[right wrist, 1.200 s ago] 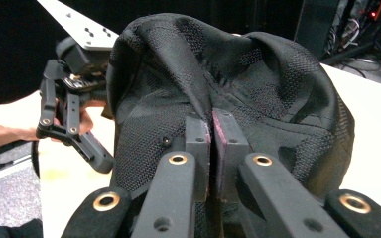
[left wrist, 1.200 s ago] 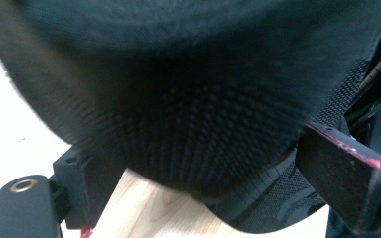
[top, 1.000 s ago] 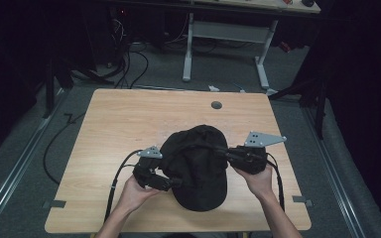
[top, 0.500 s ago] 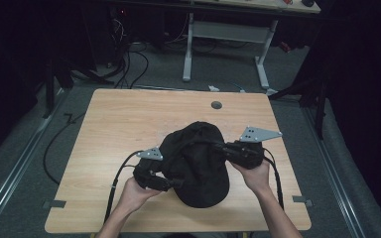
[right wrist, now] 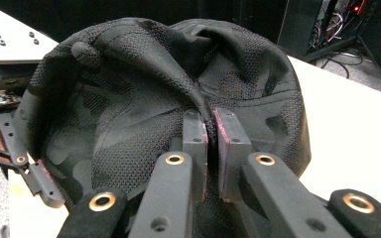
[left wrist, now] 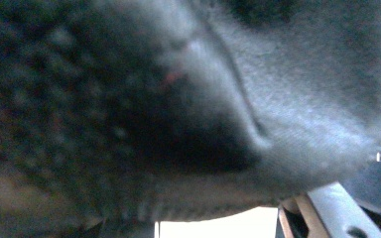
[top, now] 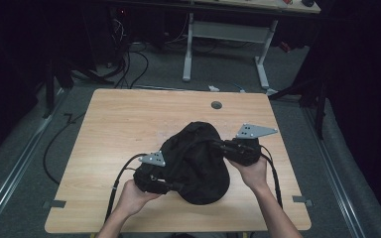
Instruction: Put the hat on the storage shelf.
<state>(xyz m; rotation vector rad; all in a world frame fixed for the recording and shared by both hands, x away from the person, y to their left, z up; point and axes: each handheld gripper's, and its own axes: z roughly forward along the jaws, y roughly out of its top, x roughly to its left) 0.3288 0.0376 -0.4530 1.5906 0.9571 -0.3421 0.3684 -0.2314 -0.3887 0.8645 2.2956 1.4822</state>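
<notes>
- Black mesh-and-cloth cap (top: 196,161) sits on the near half of the wooden table (top: 129,119), bunched up into a rounded heap between the two hands.
- Seen from the high view, the cap lies nearer the person's edge of the table than the far edge, and a little right of the middle.
- The right gripper (right wrist: 209,131) has its two jaws pressed almost together on a raised fold of the cap's fabric; the right gripper view shows the ridge of cloth pinched tight between the pads, with the crown slumped behind it.
- In the high view the right gripper (top: 218,145) comes in from the cap's right side, its grey three-cornered plate (top: 255,131) on top, and the person's right hand (top: 250,171) wraps its body.
- The left gripper (top: 176,187) meets the cap at its near left edge, held by the left hand (top: 134,196); its jaws have just been closing, with the cap's cloth between them.
- The left gripper view is blurred and pressed close against dark fabric, so the pads themselves cannot be made out; from above the jaws look closed on the cap's edge.
- A small round dark grommet (top: 216,105) sits in the table surface beyond the cap, well apart from it.
- Black cables trail from both grippers towards the near edge of the table.
</notes>
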